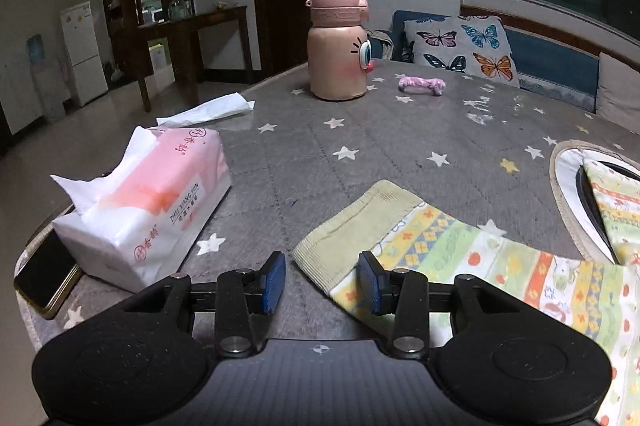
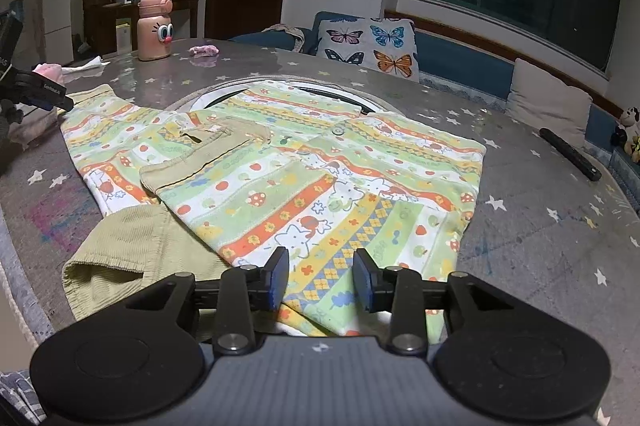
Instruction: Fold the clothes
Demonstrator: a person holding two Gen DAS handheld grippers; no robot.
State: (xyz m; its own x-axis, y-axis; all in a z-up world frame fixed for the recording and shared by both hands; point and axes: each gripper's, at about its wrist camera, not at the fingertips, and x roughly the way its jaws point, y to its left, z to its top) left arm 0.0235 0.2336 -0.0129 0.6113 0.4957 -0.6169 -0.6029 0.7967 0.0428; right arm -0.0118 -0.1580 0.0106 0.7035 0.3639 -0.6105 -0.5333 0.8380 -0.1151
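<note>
A child's patterned shirt (image 2: pixel 312 170) with green, yellow and orange stripes lies spread on the grey star-print table (image 2: pixel 540 210). One sleeve is folded across the body. Its other sleeve (image 1: pixel 440 246), with a ribbed green cuff (image 1: pixel 352 226), shows in the left wrist view. My left gripper (image 1: pixel 322 276) is open, with the cuff's corner between the jaws. It also shows at the left edge of the right wrist view (image 2: pixel 48 94). My right gripper (image 2: pixel 320 276) is open just above the shirt's near hem. A ribbed green cuff (image 2: pixel 120 254) lies to its left.
A tissue pack (image 1: pixel 148 202) and a phone (image 1: pixel 44 274) lie to the left. A pink bottle (image 1: pixel 340 50), a pink wrapper (image 1: pixel 422 84) and a loose tissue (image 1: pixel 208 110) sit further back. A round inset (image 1: pixel 568 186) lies under the shirt. A black remote (image 2: pixel 570 154) lies at the right.
</note>
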